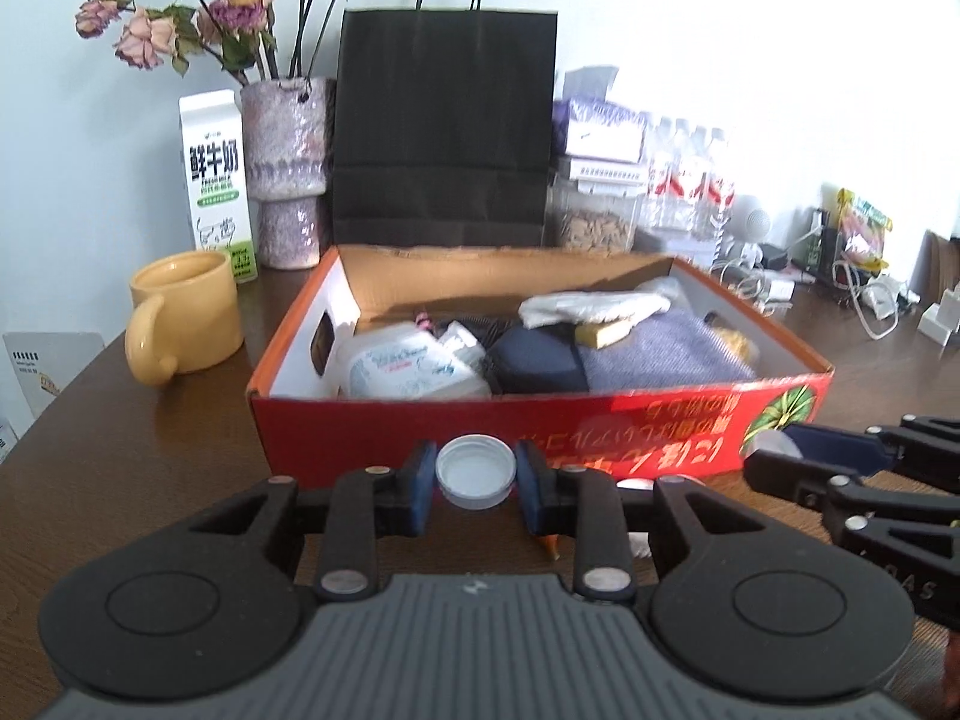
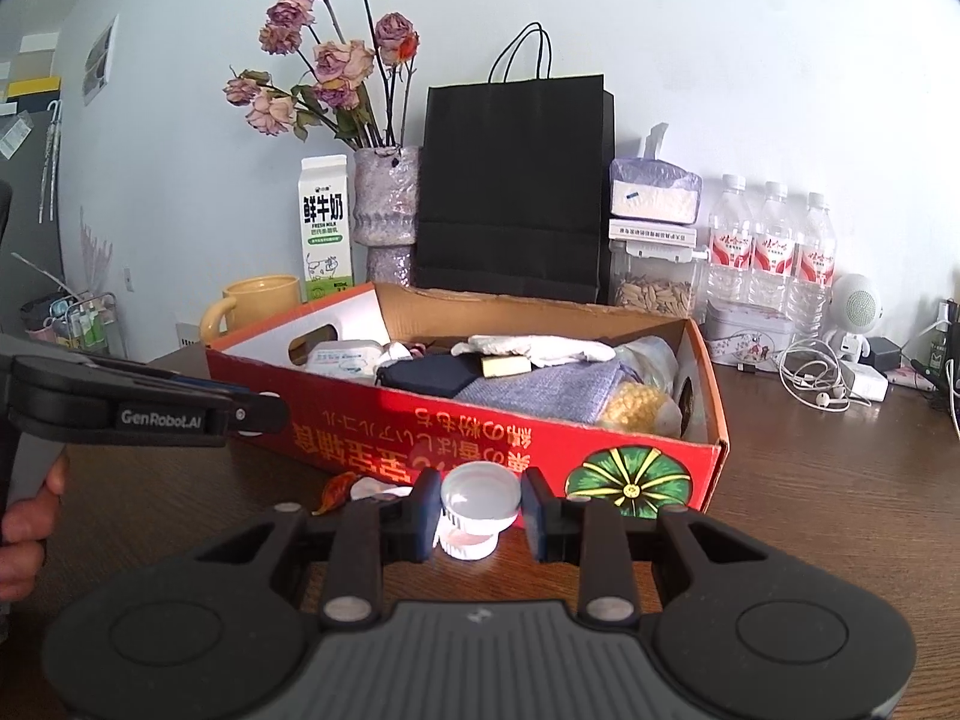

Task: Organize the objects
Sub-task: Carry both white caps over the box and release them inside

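A red cardboard box (image 1: 600, 420) stands on the dark wooden table and holds a wipes pack (image 1: 414, 366), a dark pouch (image 1: 537, 360), a lilac cloth (image 1: 660, 354), a white glove (image 1: 591, 306) and a yellow sponge (image 1: 603, 333). My left gripper (image 1: 475, 480) is shut on a white lid (image 1: 475, 471), just in front of the box's near wall. My right gripper (image 2: 480, 510) holds a small clear jar (image 2: 477, 513) between its pads, near the box (image 2: 480, 438) corner. An orange scrap (image 2: 336, 489) lies on the table beside it.
Behind the box stand a yellow mug (image 1: 186, 315), a milk carton (image 1: 219, 180), a vase of dried roses (image 1: 288, 174), a black paper bag (image 1: 444, 126), a seed container (image 1: 594, 222) and water bottles (image 1: 690, 180). Cables and chargers (image 2: 822, 378) lie at the right.
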Available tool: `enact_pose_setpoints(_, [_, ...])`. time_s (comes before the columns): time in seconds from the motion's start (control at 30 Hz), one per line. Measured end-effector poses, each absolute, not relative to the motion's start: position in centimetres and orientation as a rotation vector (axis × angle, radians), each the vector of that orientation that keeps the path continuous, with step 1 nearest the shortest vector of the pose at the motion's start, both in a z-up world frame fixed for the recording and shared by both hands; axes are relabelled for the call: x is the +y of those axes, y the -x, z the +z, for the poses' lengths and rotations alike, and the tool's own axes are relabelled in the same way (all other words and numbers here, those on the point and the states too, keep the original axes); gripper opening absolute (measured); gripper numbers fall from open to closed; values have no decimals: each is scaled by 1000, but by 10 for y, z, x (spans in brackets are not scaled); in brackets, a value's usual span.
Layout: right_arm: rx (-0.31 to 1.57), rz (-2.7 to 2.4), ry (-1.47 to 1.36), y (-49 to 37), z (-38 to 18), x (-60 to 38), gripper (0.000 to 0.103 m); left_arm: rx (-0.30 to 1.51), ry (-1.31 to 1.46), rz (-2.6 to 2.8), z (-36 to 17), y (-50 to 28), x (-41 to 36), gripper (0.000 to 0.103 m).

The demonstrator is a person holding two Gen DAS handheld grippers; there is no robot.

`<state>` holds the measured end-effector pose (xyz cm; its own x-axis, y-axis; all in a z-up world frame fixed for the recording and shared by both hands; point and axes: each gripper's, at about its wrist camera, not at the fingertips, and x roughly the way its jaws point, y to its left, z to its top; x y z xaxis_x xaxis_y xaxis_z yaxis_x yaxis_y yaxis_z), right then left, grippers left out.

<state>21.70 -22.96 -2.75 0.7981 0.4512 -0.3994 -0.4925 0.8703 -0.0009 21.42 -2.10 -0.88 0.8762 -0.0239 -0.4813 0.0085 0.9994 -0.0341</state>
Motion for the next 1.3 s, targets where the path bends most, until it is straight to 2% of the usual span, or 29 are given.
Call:
enact_pose_setpoints(0.6, [311,544,120,-242,13,-198,27,353,49,-56,44,-239,-37,30])
enact_pose_setpoints(0.9, [274,532,102,-285,24,-177,27,333,76,-43,47,-269,-30,30])
enact_pose_setpoints(1.3, [318,519,92,-342,12,-165,27,377,75,-26,33,-324,-13,30])
